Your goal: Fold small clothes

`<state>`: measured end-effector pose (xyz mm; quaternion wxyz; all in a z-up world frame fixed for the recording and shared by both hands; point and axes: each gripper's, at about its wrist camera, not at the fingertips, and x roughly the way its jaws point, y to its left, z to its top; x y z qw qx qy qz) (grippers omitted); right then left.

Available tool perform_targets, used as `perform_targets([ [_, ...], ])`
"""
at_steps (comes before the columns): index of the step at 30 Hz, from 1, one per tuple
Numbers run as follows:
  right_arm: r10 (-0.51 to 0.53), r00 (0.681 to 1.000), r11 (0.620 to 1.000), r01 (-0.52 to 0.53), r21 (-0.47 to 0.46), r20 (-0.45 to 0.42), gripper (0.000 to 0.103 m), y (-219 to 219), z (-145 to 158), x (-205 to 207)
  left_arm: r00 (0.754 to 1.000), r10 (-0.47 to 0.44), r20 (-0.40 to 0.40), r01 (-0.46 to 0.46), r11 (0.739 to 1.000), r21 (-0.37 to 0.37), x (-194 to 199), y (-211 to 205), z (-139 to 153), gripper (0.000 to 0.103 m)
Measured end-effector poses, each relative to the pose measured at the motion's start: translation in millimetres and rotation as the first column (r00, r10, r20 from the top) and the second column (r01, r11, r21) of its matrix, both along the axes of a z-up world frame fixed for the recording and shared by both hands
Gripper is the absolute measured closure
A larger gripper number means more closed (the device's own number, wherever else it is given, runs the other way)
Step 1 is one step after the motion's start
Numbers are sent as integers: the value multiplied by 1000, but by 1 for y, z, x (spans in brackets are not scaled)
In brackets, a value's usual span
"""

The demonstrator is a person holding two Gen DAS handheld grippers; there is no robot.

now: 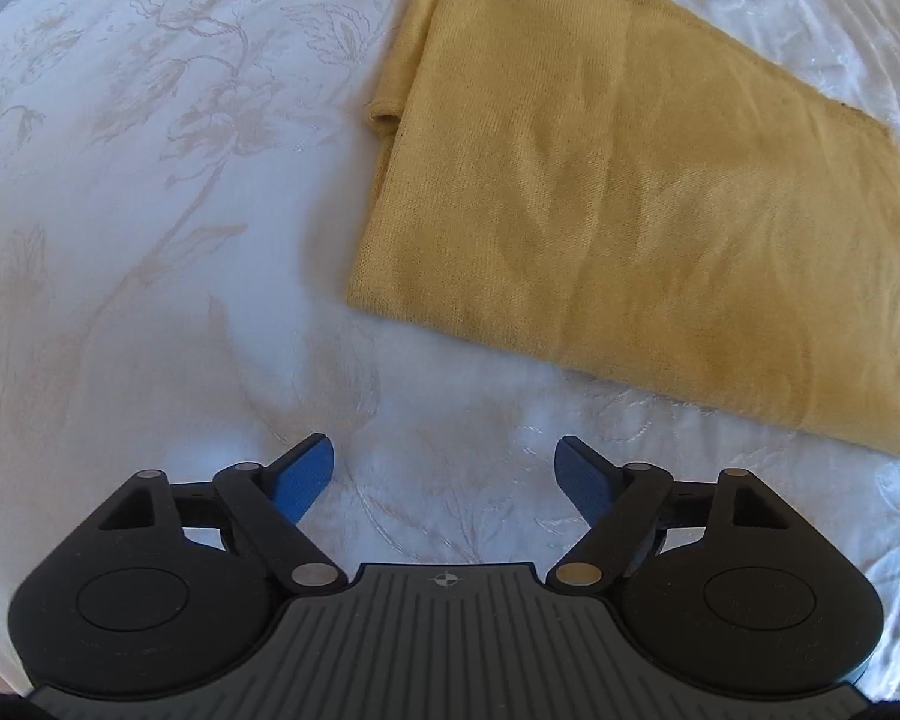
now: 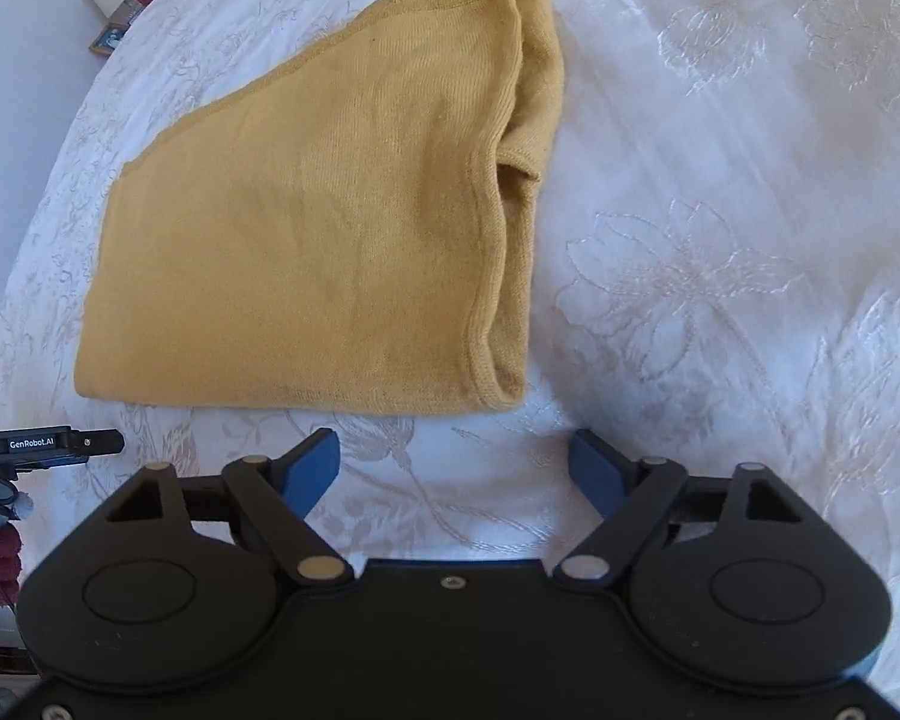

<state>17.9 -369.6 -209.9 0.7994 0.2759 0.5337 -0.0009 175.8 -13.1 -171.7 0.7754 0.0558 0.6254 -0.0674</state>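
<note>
in the left wrist view the white embroidered tablecloth (image 1: 150,210) fills the nine o'clock side, its pale flower pattern bare of anything else. at six o'clock the left gripper (image 1: 447,465) hovers over that cloth with its blue-padded fingers (image 1: 306,477) spread wide apart and nothing between them. from twelve round to three o'clock lies the folded mustard garment (image 1: 630,228), flat on the tablecloth, its doubled edge and a small rolled hem showing along its nine o'clock side; its near edge is close to the right finger but not touching.

in the right wrist view a black device marked genrobot.ai (image 2: 48,444) pokes in at nine o'clock, just beside the garment's near corner. the mustard garment (image 2: 306,252) lies from ten o'clock to the centre, with stitched hem layers stacked along its three o'clock edge. at six o'clock the right gripper (image 2: 453,462) is also wide open and empty, the fingertips near the garment's front edge yet apart from it. the tablecloth (image 2: 720,240) with large embroidered flowers covers the three o'clock side.
</note>
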Motion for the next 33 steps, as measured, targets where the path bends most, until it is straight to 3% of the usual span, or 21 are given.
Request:
perform_targets([
  [6, -16, 994, 1000, 17, -3, 105, 22, -34, 30, 10, 998, -49, 51, 49, 999, 3, -27, -33, 24, 23],
  [11, -19, 991, 999, 13, 46, 135, 27, -48, 20, 71, 995, -74, 62, 75, 997, -4, -29, -59, 32, 23],
  [17, -28, 995, 992, 16, 126, 94, 35, -50, -4, 103, 988, -126, 92, 127, 992, 1, 1, -78, 38, 23],
  [23, -74, 994, 980, 57, 193, 82, 36, -53, -14, 104, 979, -156, 134, 160, 987, -18, 54, -112, 41, 23],
  [27, -96, 992, 972, 76, 223, 79, 36, -57, -19, 103, 970, -200, 139, 202, 979, 0, 86, -141, 29, 23],
  [33, -115, 990, 963, 91, 252, 80, 35, -61, -22, 101, 971, -233, 49, 230, 972, 52, 109, -163, -13, 21],
])
